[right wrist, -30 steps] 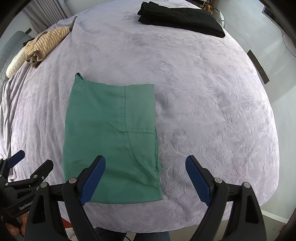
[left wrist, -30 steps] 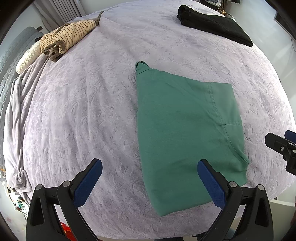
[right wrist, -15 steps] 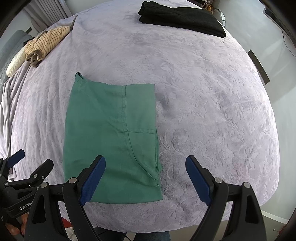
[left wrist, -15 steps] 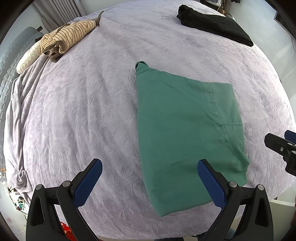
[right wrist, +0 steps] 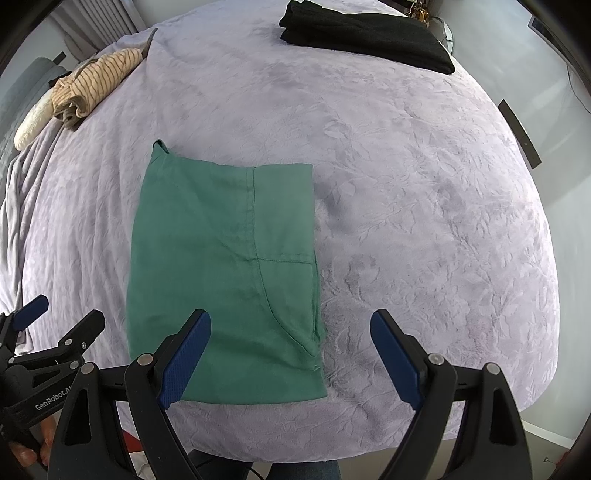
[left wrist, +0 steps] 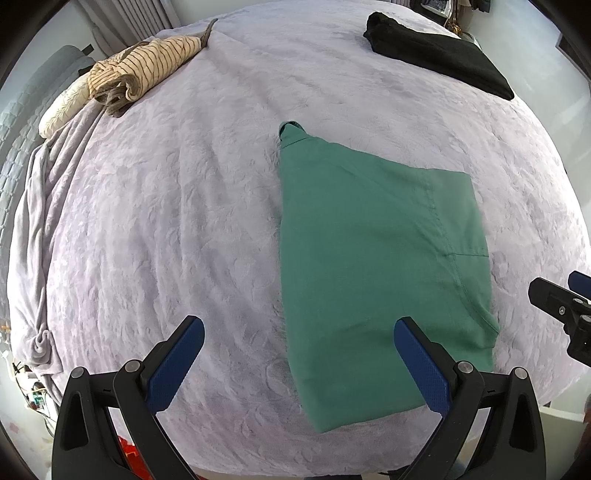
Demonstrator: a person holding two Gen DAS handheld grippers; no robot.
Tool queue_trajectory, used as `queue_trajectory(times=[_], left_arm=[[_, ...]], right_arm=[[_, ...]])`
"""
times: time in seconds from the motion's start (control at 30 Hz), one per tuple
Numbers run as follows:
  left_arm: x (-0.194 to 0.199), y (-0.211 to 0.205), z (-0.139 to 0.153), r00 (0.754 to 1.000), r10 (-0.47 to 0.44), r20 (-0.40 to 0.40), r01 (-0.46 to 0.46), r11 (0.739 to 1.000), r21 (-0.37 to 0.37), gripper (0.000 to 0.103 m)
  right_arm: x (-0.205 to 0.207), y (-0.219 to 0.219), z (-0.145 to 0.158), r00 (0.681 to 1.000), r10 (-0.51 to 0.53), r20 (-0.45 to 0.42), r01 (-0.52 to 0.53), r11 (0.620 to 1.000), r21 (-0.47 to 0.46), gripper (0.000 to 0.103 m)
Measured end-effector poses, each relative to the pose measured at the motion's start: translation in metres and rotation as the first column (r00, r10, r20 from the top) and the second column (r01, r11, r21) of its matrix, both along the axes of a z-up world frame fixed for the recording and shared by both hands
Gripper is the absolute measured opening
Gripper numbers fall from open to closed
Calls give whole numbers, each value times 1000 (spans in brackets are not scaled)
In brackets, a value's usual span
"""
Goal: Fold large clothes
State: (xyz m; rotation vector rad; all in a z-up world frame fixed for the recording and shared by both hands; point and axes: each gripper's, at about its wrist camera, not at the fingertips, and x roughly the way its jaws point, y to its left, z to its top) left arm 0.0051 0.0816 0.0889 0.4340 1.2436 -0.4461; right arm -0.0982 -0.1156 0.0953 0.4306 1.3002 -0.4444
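A green garment (right wrist: pixel 221 277), folded into a flat rectangle, lies near the front edge of a bed (right wrist: pixel 424 221). The left gripper (left wrist: pixel 299 365) and right gripper (right wrist: pixel 291 358) both hover just above that edge, jaws apart, holding nothing. If another fold is wanted, it seems best for each gripper to pinch one near corner through all layers, then lift evenly so the stack stays aligned. The bed wears a pale lilac embossed cover. A striped beige garment (left wrist: pixel 147 70) sits at the far left corner, a folded black garment (right wrist: pixel 365 33) at the far right. Curtains hang behind.
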Motion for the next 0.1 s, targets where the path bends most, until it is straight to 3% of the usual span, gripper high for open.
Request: queue_trajectory(times=[0.1], left_arm=[[0,0,0,1000,-10,-4,10,1000,-3,103]], right_arm=[[1,-2,-1,1000,3,-3,-3,1000,3,90]])
